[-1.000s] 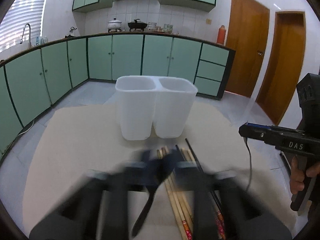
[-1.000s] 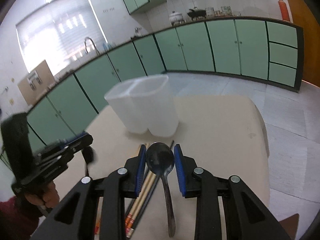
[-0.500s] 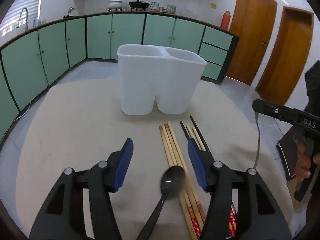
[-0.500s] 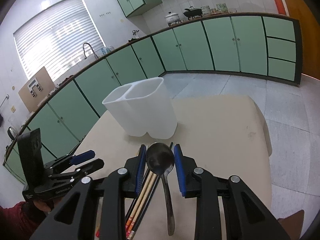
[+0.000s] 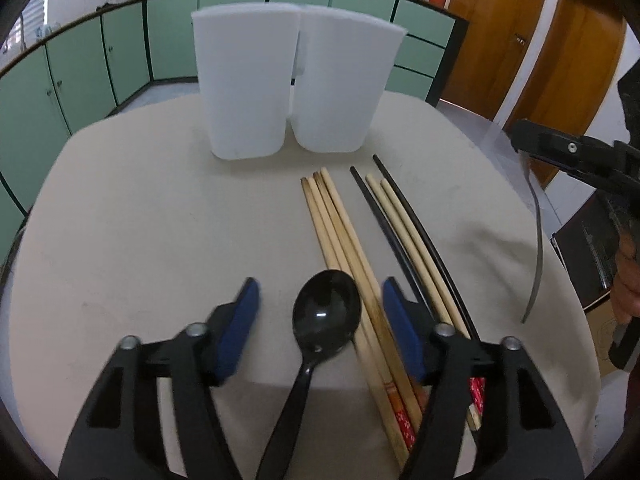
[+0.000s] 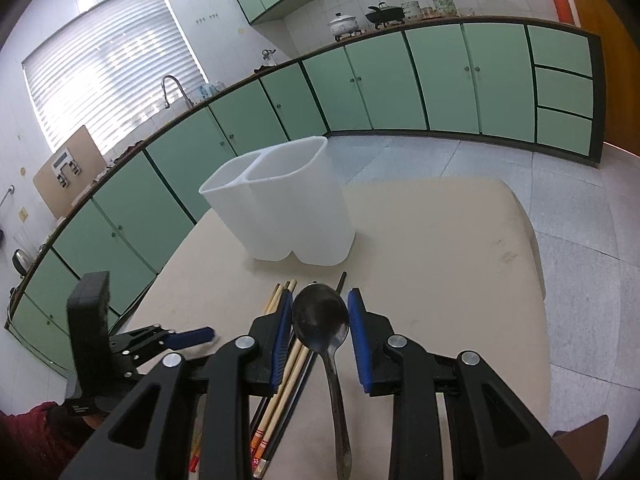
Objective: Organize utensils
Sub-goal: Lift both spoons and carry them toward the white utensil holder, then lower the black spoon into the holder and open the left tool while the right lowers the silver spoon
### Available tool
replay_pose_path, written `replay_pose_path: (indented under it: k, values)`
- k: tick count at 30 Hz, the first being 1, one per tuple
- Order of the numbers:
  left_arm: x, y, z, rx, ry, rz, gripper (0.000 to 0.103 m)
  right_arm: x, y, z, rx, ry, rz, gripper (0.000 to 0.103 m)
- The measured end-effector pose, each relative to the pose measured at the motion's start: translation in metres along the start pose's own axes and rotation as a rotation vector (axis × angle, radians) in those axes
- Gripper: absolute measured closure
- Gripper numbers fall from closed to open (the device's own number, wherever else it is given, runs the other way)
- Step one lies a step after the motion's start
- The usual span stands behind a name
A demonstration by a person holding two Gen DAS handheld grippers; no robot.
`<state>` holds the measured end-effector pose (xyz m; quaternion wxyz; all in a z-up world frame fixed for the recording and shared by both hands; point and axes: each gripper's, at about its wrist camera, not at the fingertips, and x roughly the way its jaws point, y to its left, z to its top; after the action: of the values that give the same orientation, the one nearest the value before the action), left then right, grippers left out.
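On the beige table (image 5: pixel 140 220), the left gripper (image 5: pixel 320 300) is closing around a black spoon (image 5: pixel 326 314), pads not touching. The right gripper (image 6: pixel 320 316) grasps a metal spoon (image 6: pixel 320 322).

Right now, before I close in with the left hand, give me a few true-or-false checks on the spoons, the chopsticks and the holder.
1. The right gripper holds a metal spoon by its bowl. True.
2. The left gripper has the black spoon clamped. False: its jaws are closing, the spoon's bowl lies between them on the table, and the pads are clear of it.
3. The chopsticks stand in the white holder. False: they lie flat on the table in front of it.
4. The white holder has two compartments side by side. True.
5. The black spoon lies to the right of the chopsticks in the left wrist view. False: it lies to their left.
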<state>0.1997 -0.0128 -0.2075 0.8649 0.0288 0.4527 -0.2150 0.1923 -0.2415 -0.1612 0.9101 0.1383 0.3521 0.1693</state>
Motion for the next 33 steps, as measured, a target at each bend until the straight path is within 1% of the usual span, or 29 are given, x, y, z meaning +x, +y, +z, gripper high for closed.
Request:
replay_pose_path:
  k: [2,4,5,10,12,14,19,24,27,30,33]
  values:
    - [0.004,0.0,0.0,-0.002,0.009,-0.008,0.059,0.0,0.0,0.0,0.001,0.002,0.0,0.075]
    - [0.005,0.0,0.001,-0.007,0.006,-0.026,0.069,0.0,-0.001,0.0,0.004,0.004,-0.002,0.075]
    - [0.006,0.001,0.002,-0.011,0.006,-0.031,0.07,0.0,-0.001,0.001,0.005,0.005,-0.002,0.075]
    - [0.001,-0.001,-0.001,-0.014,-0.011,-0.022,0.071,0.0,0.0,0.001,0.002,0.008,-0.001,0.075]
    - [-0.005,0.0,-0.002,-0.025,-0.035,-0.02,0.071,-0.001,0.0,0.001,0.003,0.005,-0.001,0.075]
    - [-0.013,0.0,-0.003,-0.034,-0.065,-0.012,0.071,-0.004,0.0,0.002,0.003,-0.005,0.005,0.075]
    - [-0.037,0.002,0.0,-0.04,-0.179,0.015,0.071,-0.014,0.004,0.005,-0.001,-0.036,0.041,0.075]
    - [-0.057,0.005,0.005,-0.062,-0.273,0.001,0.071,-0.023,0.007,0.011,0.003,-0.07,0.069,0.075]
    - [-0.067,0.003,0.009,-0.069,-0.307,-0.005,0.071,-0.028,0.008,0.016,-0.001,-0.089,0.076,0.075]
    - [-0.076,0.001,0.017,-0.078,-0.347,-0.018,0.071,-0.033,0.009,0.024,0.003,-0.108,0.093,0.075]
    - [-0.092,0.002,0.034,-0.088,-0.399,-0.039,0.071,-0.038,0.013,0.037,-0.011,-0.128,0.101,0.075]
